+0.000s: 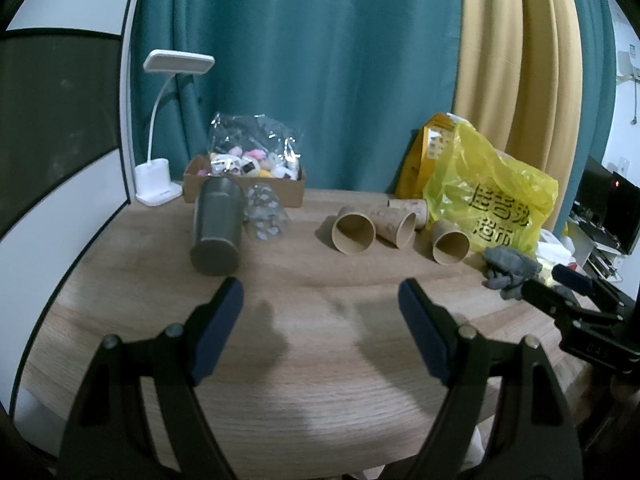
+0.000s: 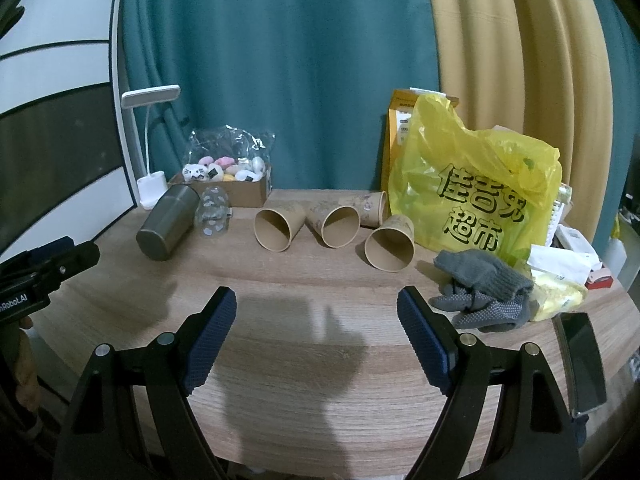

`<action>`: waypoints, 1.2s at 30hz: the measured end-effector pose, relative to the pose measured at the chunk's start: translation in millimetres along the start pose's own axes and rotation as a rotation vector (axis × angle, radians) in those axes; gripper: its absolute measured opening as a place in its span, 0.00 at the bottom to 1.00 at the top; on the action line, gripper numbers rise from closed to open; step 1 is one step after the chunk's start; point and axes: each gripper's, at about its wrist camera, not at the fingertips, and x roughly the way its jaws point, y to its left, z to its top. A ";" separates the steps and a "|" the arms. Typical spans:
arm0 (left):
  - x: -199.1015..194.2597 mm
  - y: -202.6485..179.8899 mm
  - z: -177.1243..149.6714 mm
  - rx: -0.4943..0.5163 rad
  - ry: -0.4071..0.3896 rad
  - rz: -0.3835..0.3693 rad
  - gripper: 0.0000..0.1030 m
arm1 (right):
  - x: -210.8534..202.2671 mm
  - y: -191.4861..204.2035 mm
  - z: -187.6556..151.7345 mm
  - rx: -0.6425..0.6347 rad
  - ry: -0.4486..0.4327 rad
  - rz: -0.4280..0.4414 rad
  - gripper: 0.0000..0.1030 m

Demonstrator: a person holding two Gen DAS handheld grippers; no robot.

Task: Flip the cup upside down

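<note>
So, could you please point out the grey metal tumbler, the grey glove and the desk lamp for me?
grey metal tumbler (image 2: 166,222): right wrist view, middle of its side wall.
grey glove (image 2: 480,276): right wrist view, knitted cuff.
desk lamp (image 1: 179,62): left wrist view, flat white head.

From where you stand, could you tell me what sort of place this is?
Probably a room at home: a cluttered wooden table set against teal and yellow curtains, with a white desk lamp and a yellow supermarket bag on it.
</note>
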 end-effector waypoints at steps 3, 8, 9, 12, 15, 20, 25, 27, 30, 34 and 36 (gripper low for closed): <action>0.3 0.1 0.3 0.001 0.000 0.000 0.79 | 0.4 -0.2 -0.4 0.000 -0.002 0.001 0.83; 0.0 -1.1 -1.4 0.004 0.003 0.001 0.79 | 1.5 -0.8 -0.6 0.000 -0.001 0.001 0.83; 0.0 -1.0 -1.3 0.003 0.003 0.001 0.79 | 1.6 -0.9 -0.7 0.001 -0.001 0.001 0.83; 1.8 -1.0 -1.9 0.004 0.006 0.002 0.79 | 2.2 -1.6 -0.5 0.000 0.000 0.001 0.83; 1.6 -1.6 -4.5 0.005 0.011 0.005 0.79 | 3.2 -1.2 -1.4 0.003 0.003 0.002 0.83; 6.9 -2.4 -4.3 0.008 0.023 0.009 0.79 | 4.4 -0.6 -3.4 0.006 0.007 0.007 0.83; 20.8 -7.4 -0.1 0.019 0.055 0.006 0.79 | 13.3 -10.5 -4.3 0.029 0.022 0.009 0.83; 28.9 -11.1 3.3 0.026 0.074 0.000 0.79 | 18.3 -16.8 -3.6 0.045 0.030 0.008 0.83; 43.5 -17.8 8.6 0.036 0.108 -0.012 0.79 | 25.6 -27.4 -4.6 0.069 0.042 0.002 0.83; 74.2 -31.8 18.8 0.031 0.190 -0.051 0.79 | 40.5 -50.0 -5.1 0.114 0.065 -0.014 0.83; 90.0 -42.4 23.7 0.033 0.217 -0.069 0.79 | 47.4 -63.0 -5.5 0.138 0.072 -0.024 0.83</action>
